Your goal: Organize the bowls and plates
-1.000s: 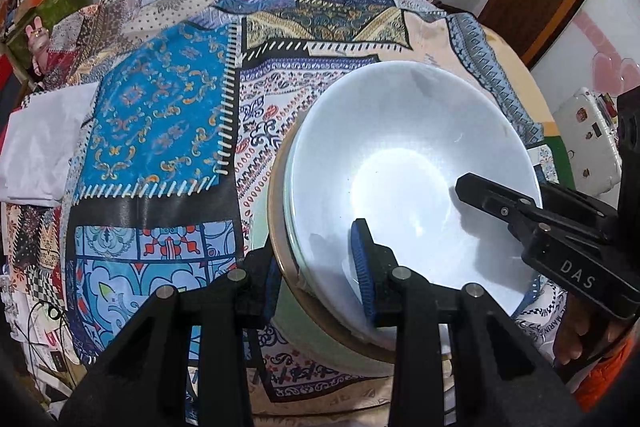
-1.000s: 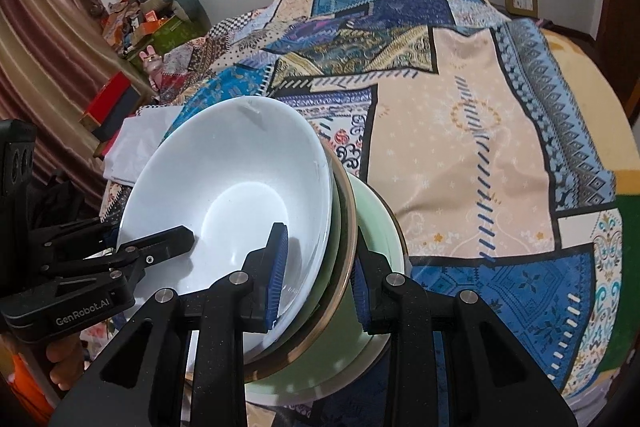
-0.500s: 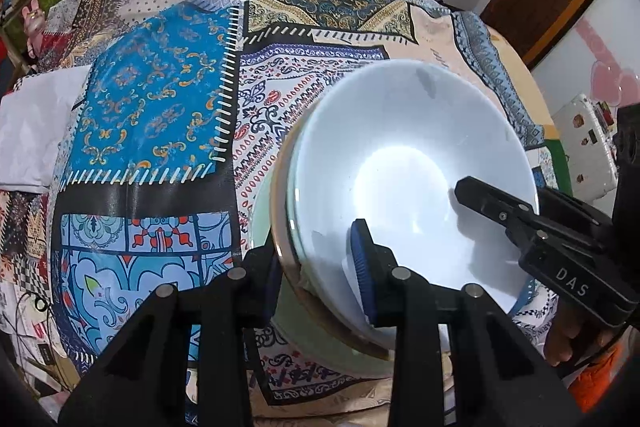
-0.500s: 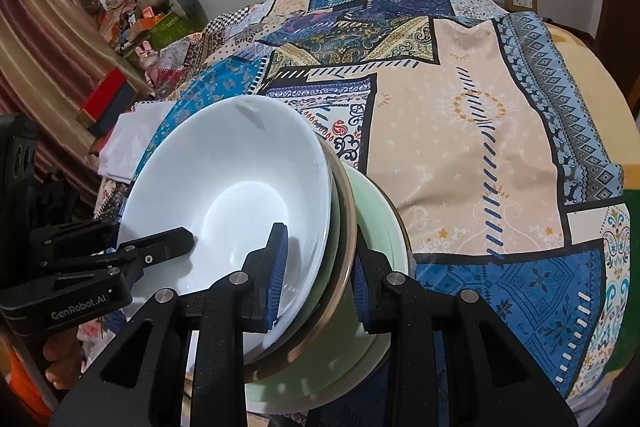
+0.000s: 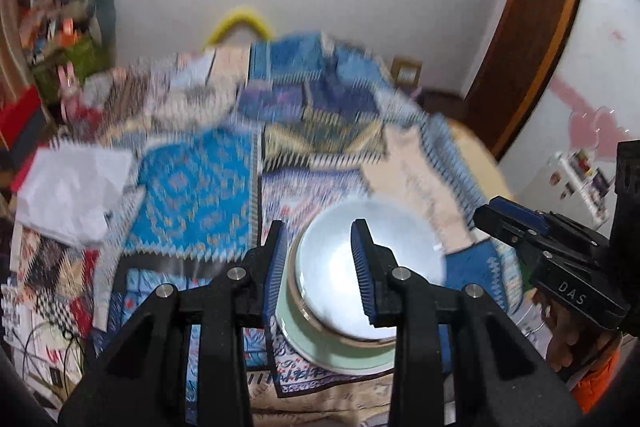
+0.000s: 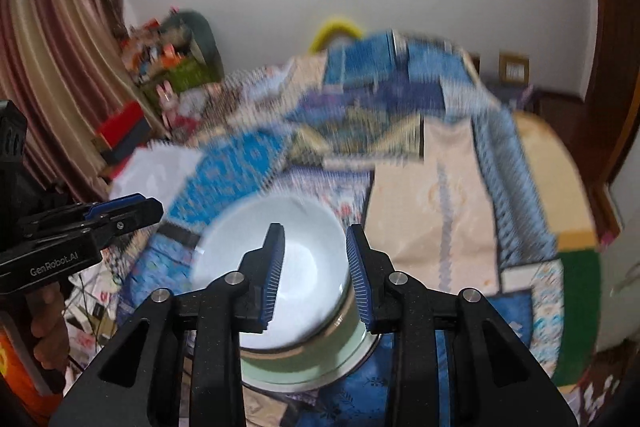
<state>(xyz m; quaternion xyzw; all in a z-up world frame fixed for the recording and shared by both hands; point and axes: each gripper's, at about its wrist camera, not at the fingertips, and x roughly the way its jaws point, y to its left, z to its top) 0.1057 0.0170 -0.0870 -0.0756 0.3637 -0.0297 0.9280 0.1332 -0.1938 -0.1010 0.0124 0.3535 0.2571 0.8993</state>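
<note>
A white bowl (image 5: 336, 259) sits on top of a stack with a tan-rimmed plate and a pale green plate (image 5: 340, 351) on the patchwork cloth. The stack also shows in the right wrist view, the white bowl (image 6: 308, 239) above the green plate (image 6: 300, 359). My left gripper (image 5: 320, 267) is open and empty, raised above the stack. My right gripper (image 6: 314, 271) is open and empty, also above the stack. Each gripper shows at the other view's edge. Both views are blurred by motion.
The patchwork cloth (image 5: 200, 195) covers the surface. A white folded cloth (image 5: 68, 191) lies at the left. Cluttered boxes and toys (image 6: 168, 75) stand at the far left by a curtain. A wooden door frame (image 5: 532, 35) is at the right.
Both grippers have let go of the stack's rim, opened wider and pulled back and up. The stack now looks smaller and sits on the cloth.
</note>
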